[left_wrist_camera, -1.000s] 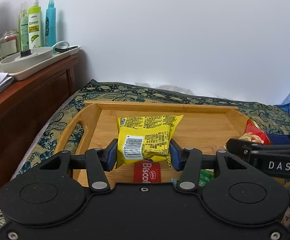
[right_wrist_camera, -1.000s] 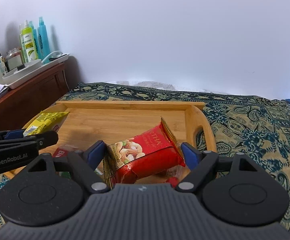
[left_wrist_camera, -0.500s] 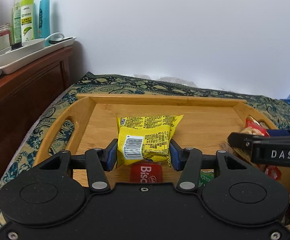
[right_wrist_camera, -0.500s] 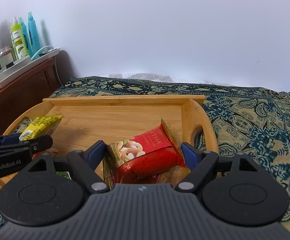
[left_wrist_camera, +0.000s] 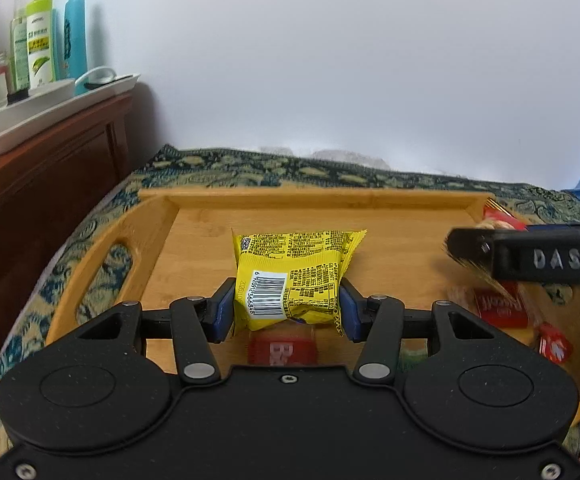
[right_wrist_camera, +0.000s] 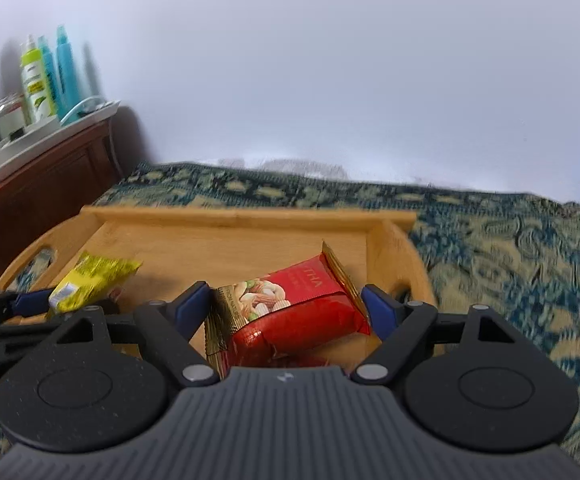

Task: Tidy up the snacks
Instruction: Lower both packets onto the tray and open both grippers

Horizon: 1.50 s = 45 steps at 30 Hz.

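You carry two snacks over the wooden tray [left_wrist_camera: 157, 236]: left hand-held gripper [left_wrist_camera: 287, 312] pinches the yellow packet [left_wrist_camera: 290, 280], right hand-held gripper [right_wrist_camera: 287, 314] the red packet [right_wrist_camera: 302, 312]. Next, lower and release each below its gripper.

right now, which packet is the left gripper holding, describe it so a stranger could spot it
Find the wooden tray on the patterned bedspread. Above its middle, the left gripper clamps a yellow packet. It alone is yellow with a white barcode; its neighbours are red.
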### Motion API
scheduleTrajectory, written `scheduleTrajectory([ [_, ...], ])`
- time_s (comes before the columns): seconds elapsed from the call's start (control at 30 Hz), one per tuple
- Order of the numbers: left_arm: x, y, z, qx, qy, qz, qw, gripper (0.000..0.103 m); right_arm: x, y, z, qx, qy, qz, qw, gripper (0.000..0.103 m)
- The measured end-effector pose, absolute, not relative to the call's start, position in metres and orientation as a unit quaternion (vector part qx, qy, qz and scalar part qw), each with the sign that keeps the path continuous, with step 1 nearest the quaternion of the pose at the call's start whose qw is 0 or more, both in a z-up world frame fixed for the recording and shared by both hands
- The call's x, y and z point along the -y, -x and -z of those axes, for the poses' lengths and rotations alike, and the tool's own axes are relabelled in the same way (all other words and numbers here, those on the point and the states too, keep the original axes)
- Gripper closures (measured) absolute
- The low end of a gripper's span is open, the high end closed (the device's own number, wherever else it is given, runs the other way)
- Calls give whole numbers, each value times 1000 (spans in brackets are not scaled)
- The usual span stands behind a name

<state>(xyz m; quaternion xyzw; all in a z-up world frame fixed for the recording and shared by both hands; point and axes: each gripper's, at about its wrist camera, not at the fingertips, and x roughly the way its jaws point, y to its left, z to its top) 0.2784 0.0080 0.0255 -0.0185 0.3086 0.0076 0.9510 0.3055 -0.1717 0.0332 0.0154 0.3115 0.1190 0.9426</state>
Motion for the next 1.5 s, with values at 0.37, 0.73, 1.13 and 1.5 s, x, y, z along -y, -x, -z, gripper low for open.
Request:
scheduleTrajectory([
  [0.37,-4,-300,-19,-326,23,-2,945,54,168,-349,-30,-345,-39,-103,932,21],
  [0.73,0,-305,-16,-341,3,-5,940,53,163,-353,-23,-351,-25,-98,931,21],
  [1.13,0,-305,-17,-343,3,-8,939,49,162,-353,-22,-351,-23,-99,931,11],
  [1.5,2,-278,-37,-332,-3,-1,943,24,163,-331,-41,-345,-25,-102,933,9],
])
